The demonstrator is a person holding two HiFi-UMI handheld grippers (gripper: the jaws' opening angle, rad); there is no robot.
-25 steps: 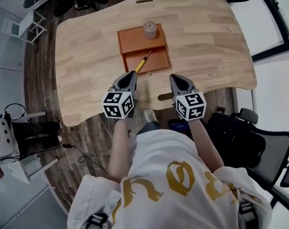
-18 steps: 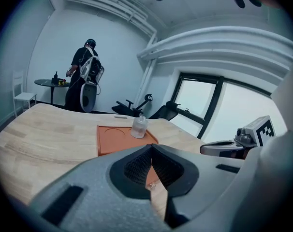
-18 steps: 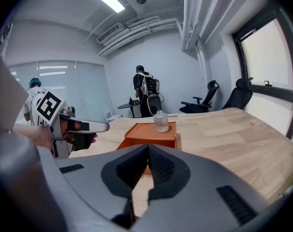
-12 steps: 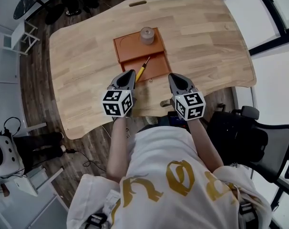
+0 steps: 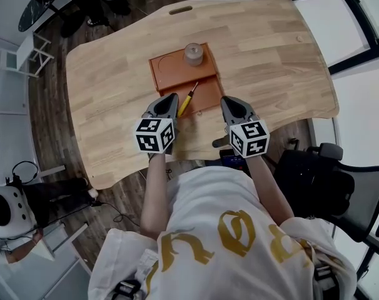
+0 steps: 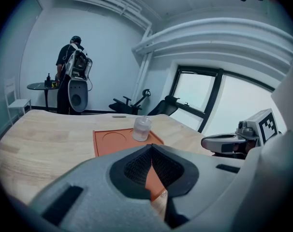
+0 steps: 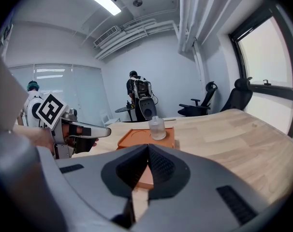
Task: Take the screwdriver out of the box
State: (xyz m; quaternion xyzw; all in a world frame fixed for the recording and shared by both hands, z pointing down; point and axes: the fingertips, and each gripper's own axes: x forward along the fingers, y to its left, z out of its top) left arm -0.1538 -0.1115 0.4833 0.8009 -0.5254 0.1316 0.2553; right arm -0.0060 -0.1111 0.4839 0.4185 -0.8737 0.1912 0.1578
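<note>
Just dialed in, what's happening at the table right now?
A person stands at the table with a gripper in each hand. The screwdriver lies in the near compartment of the orange box, untouched. A small clear jar stands at the box's far end. The left gripper hovers just left of the screwdriver's handle, and the right gripper is off the box's near right corner. Both have their jaws shut and hold nothing.
</note>
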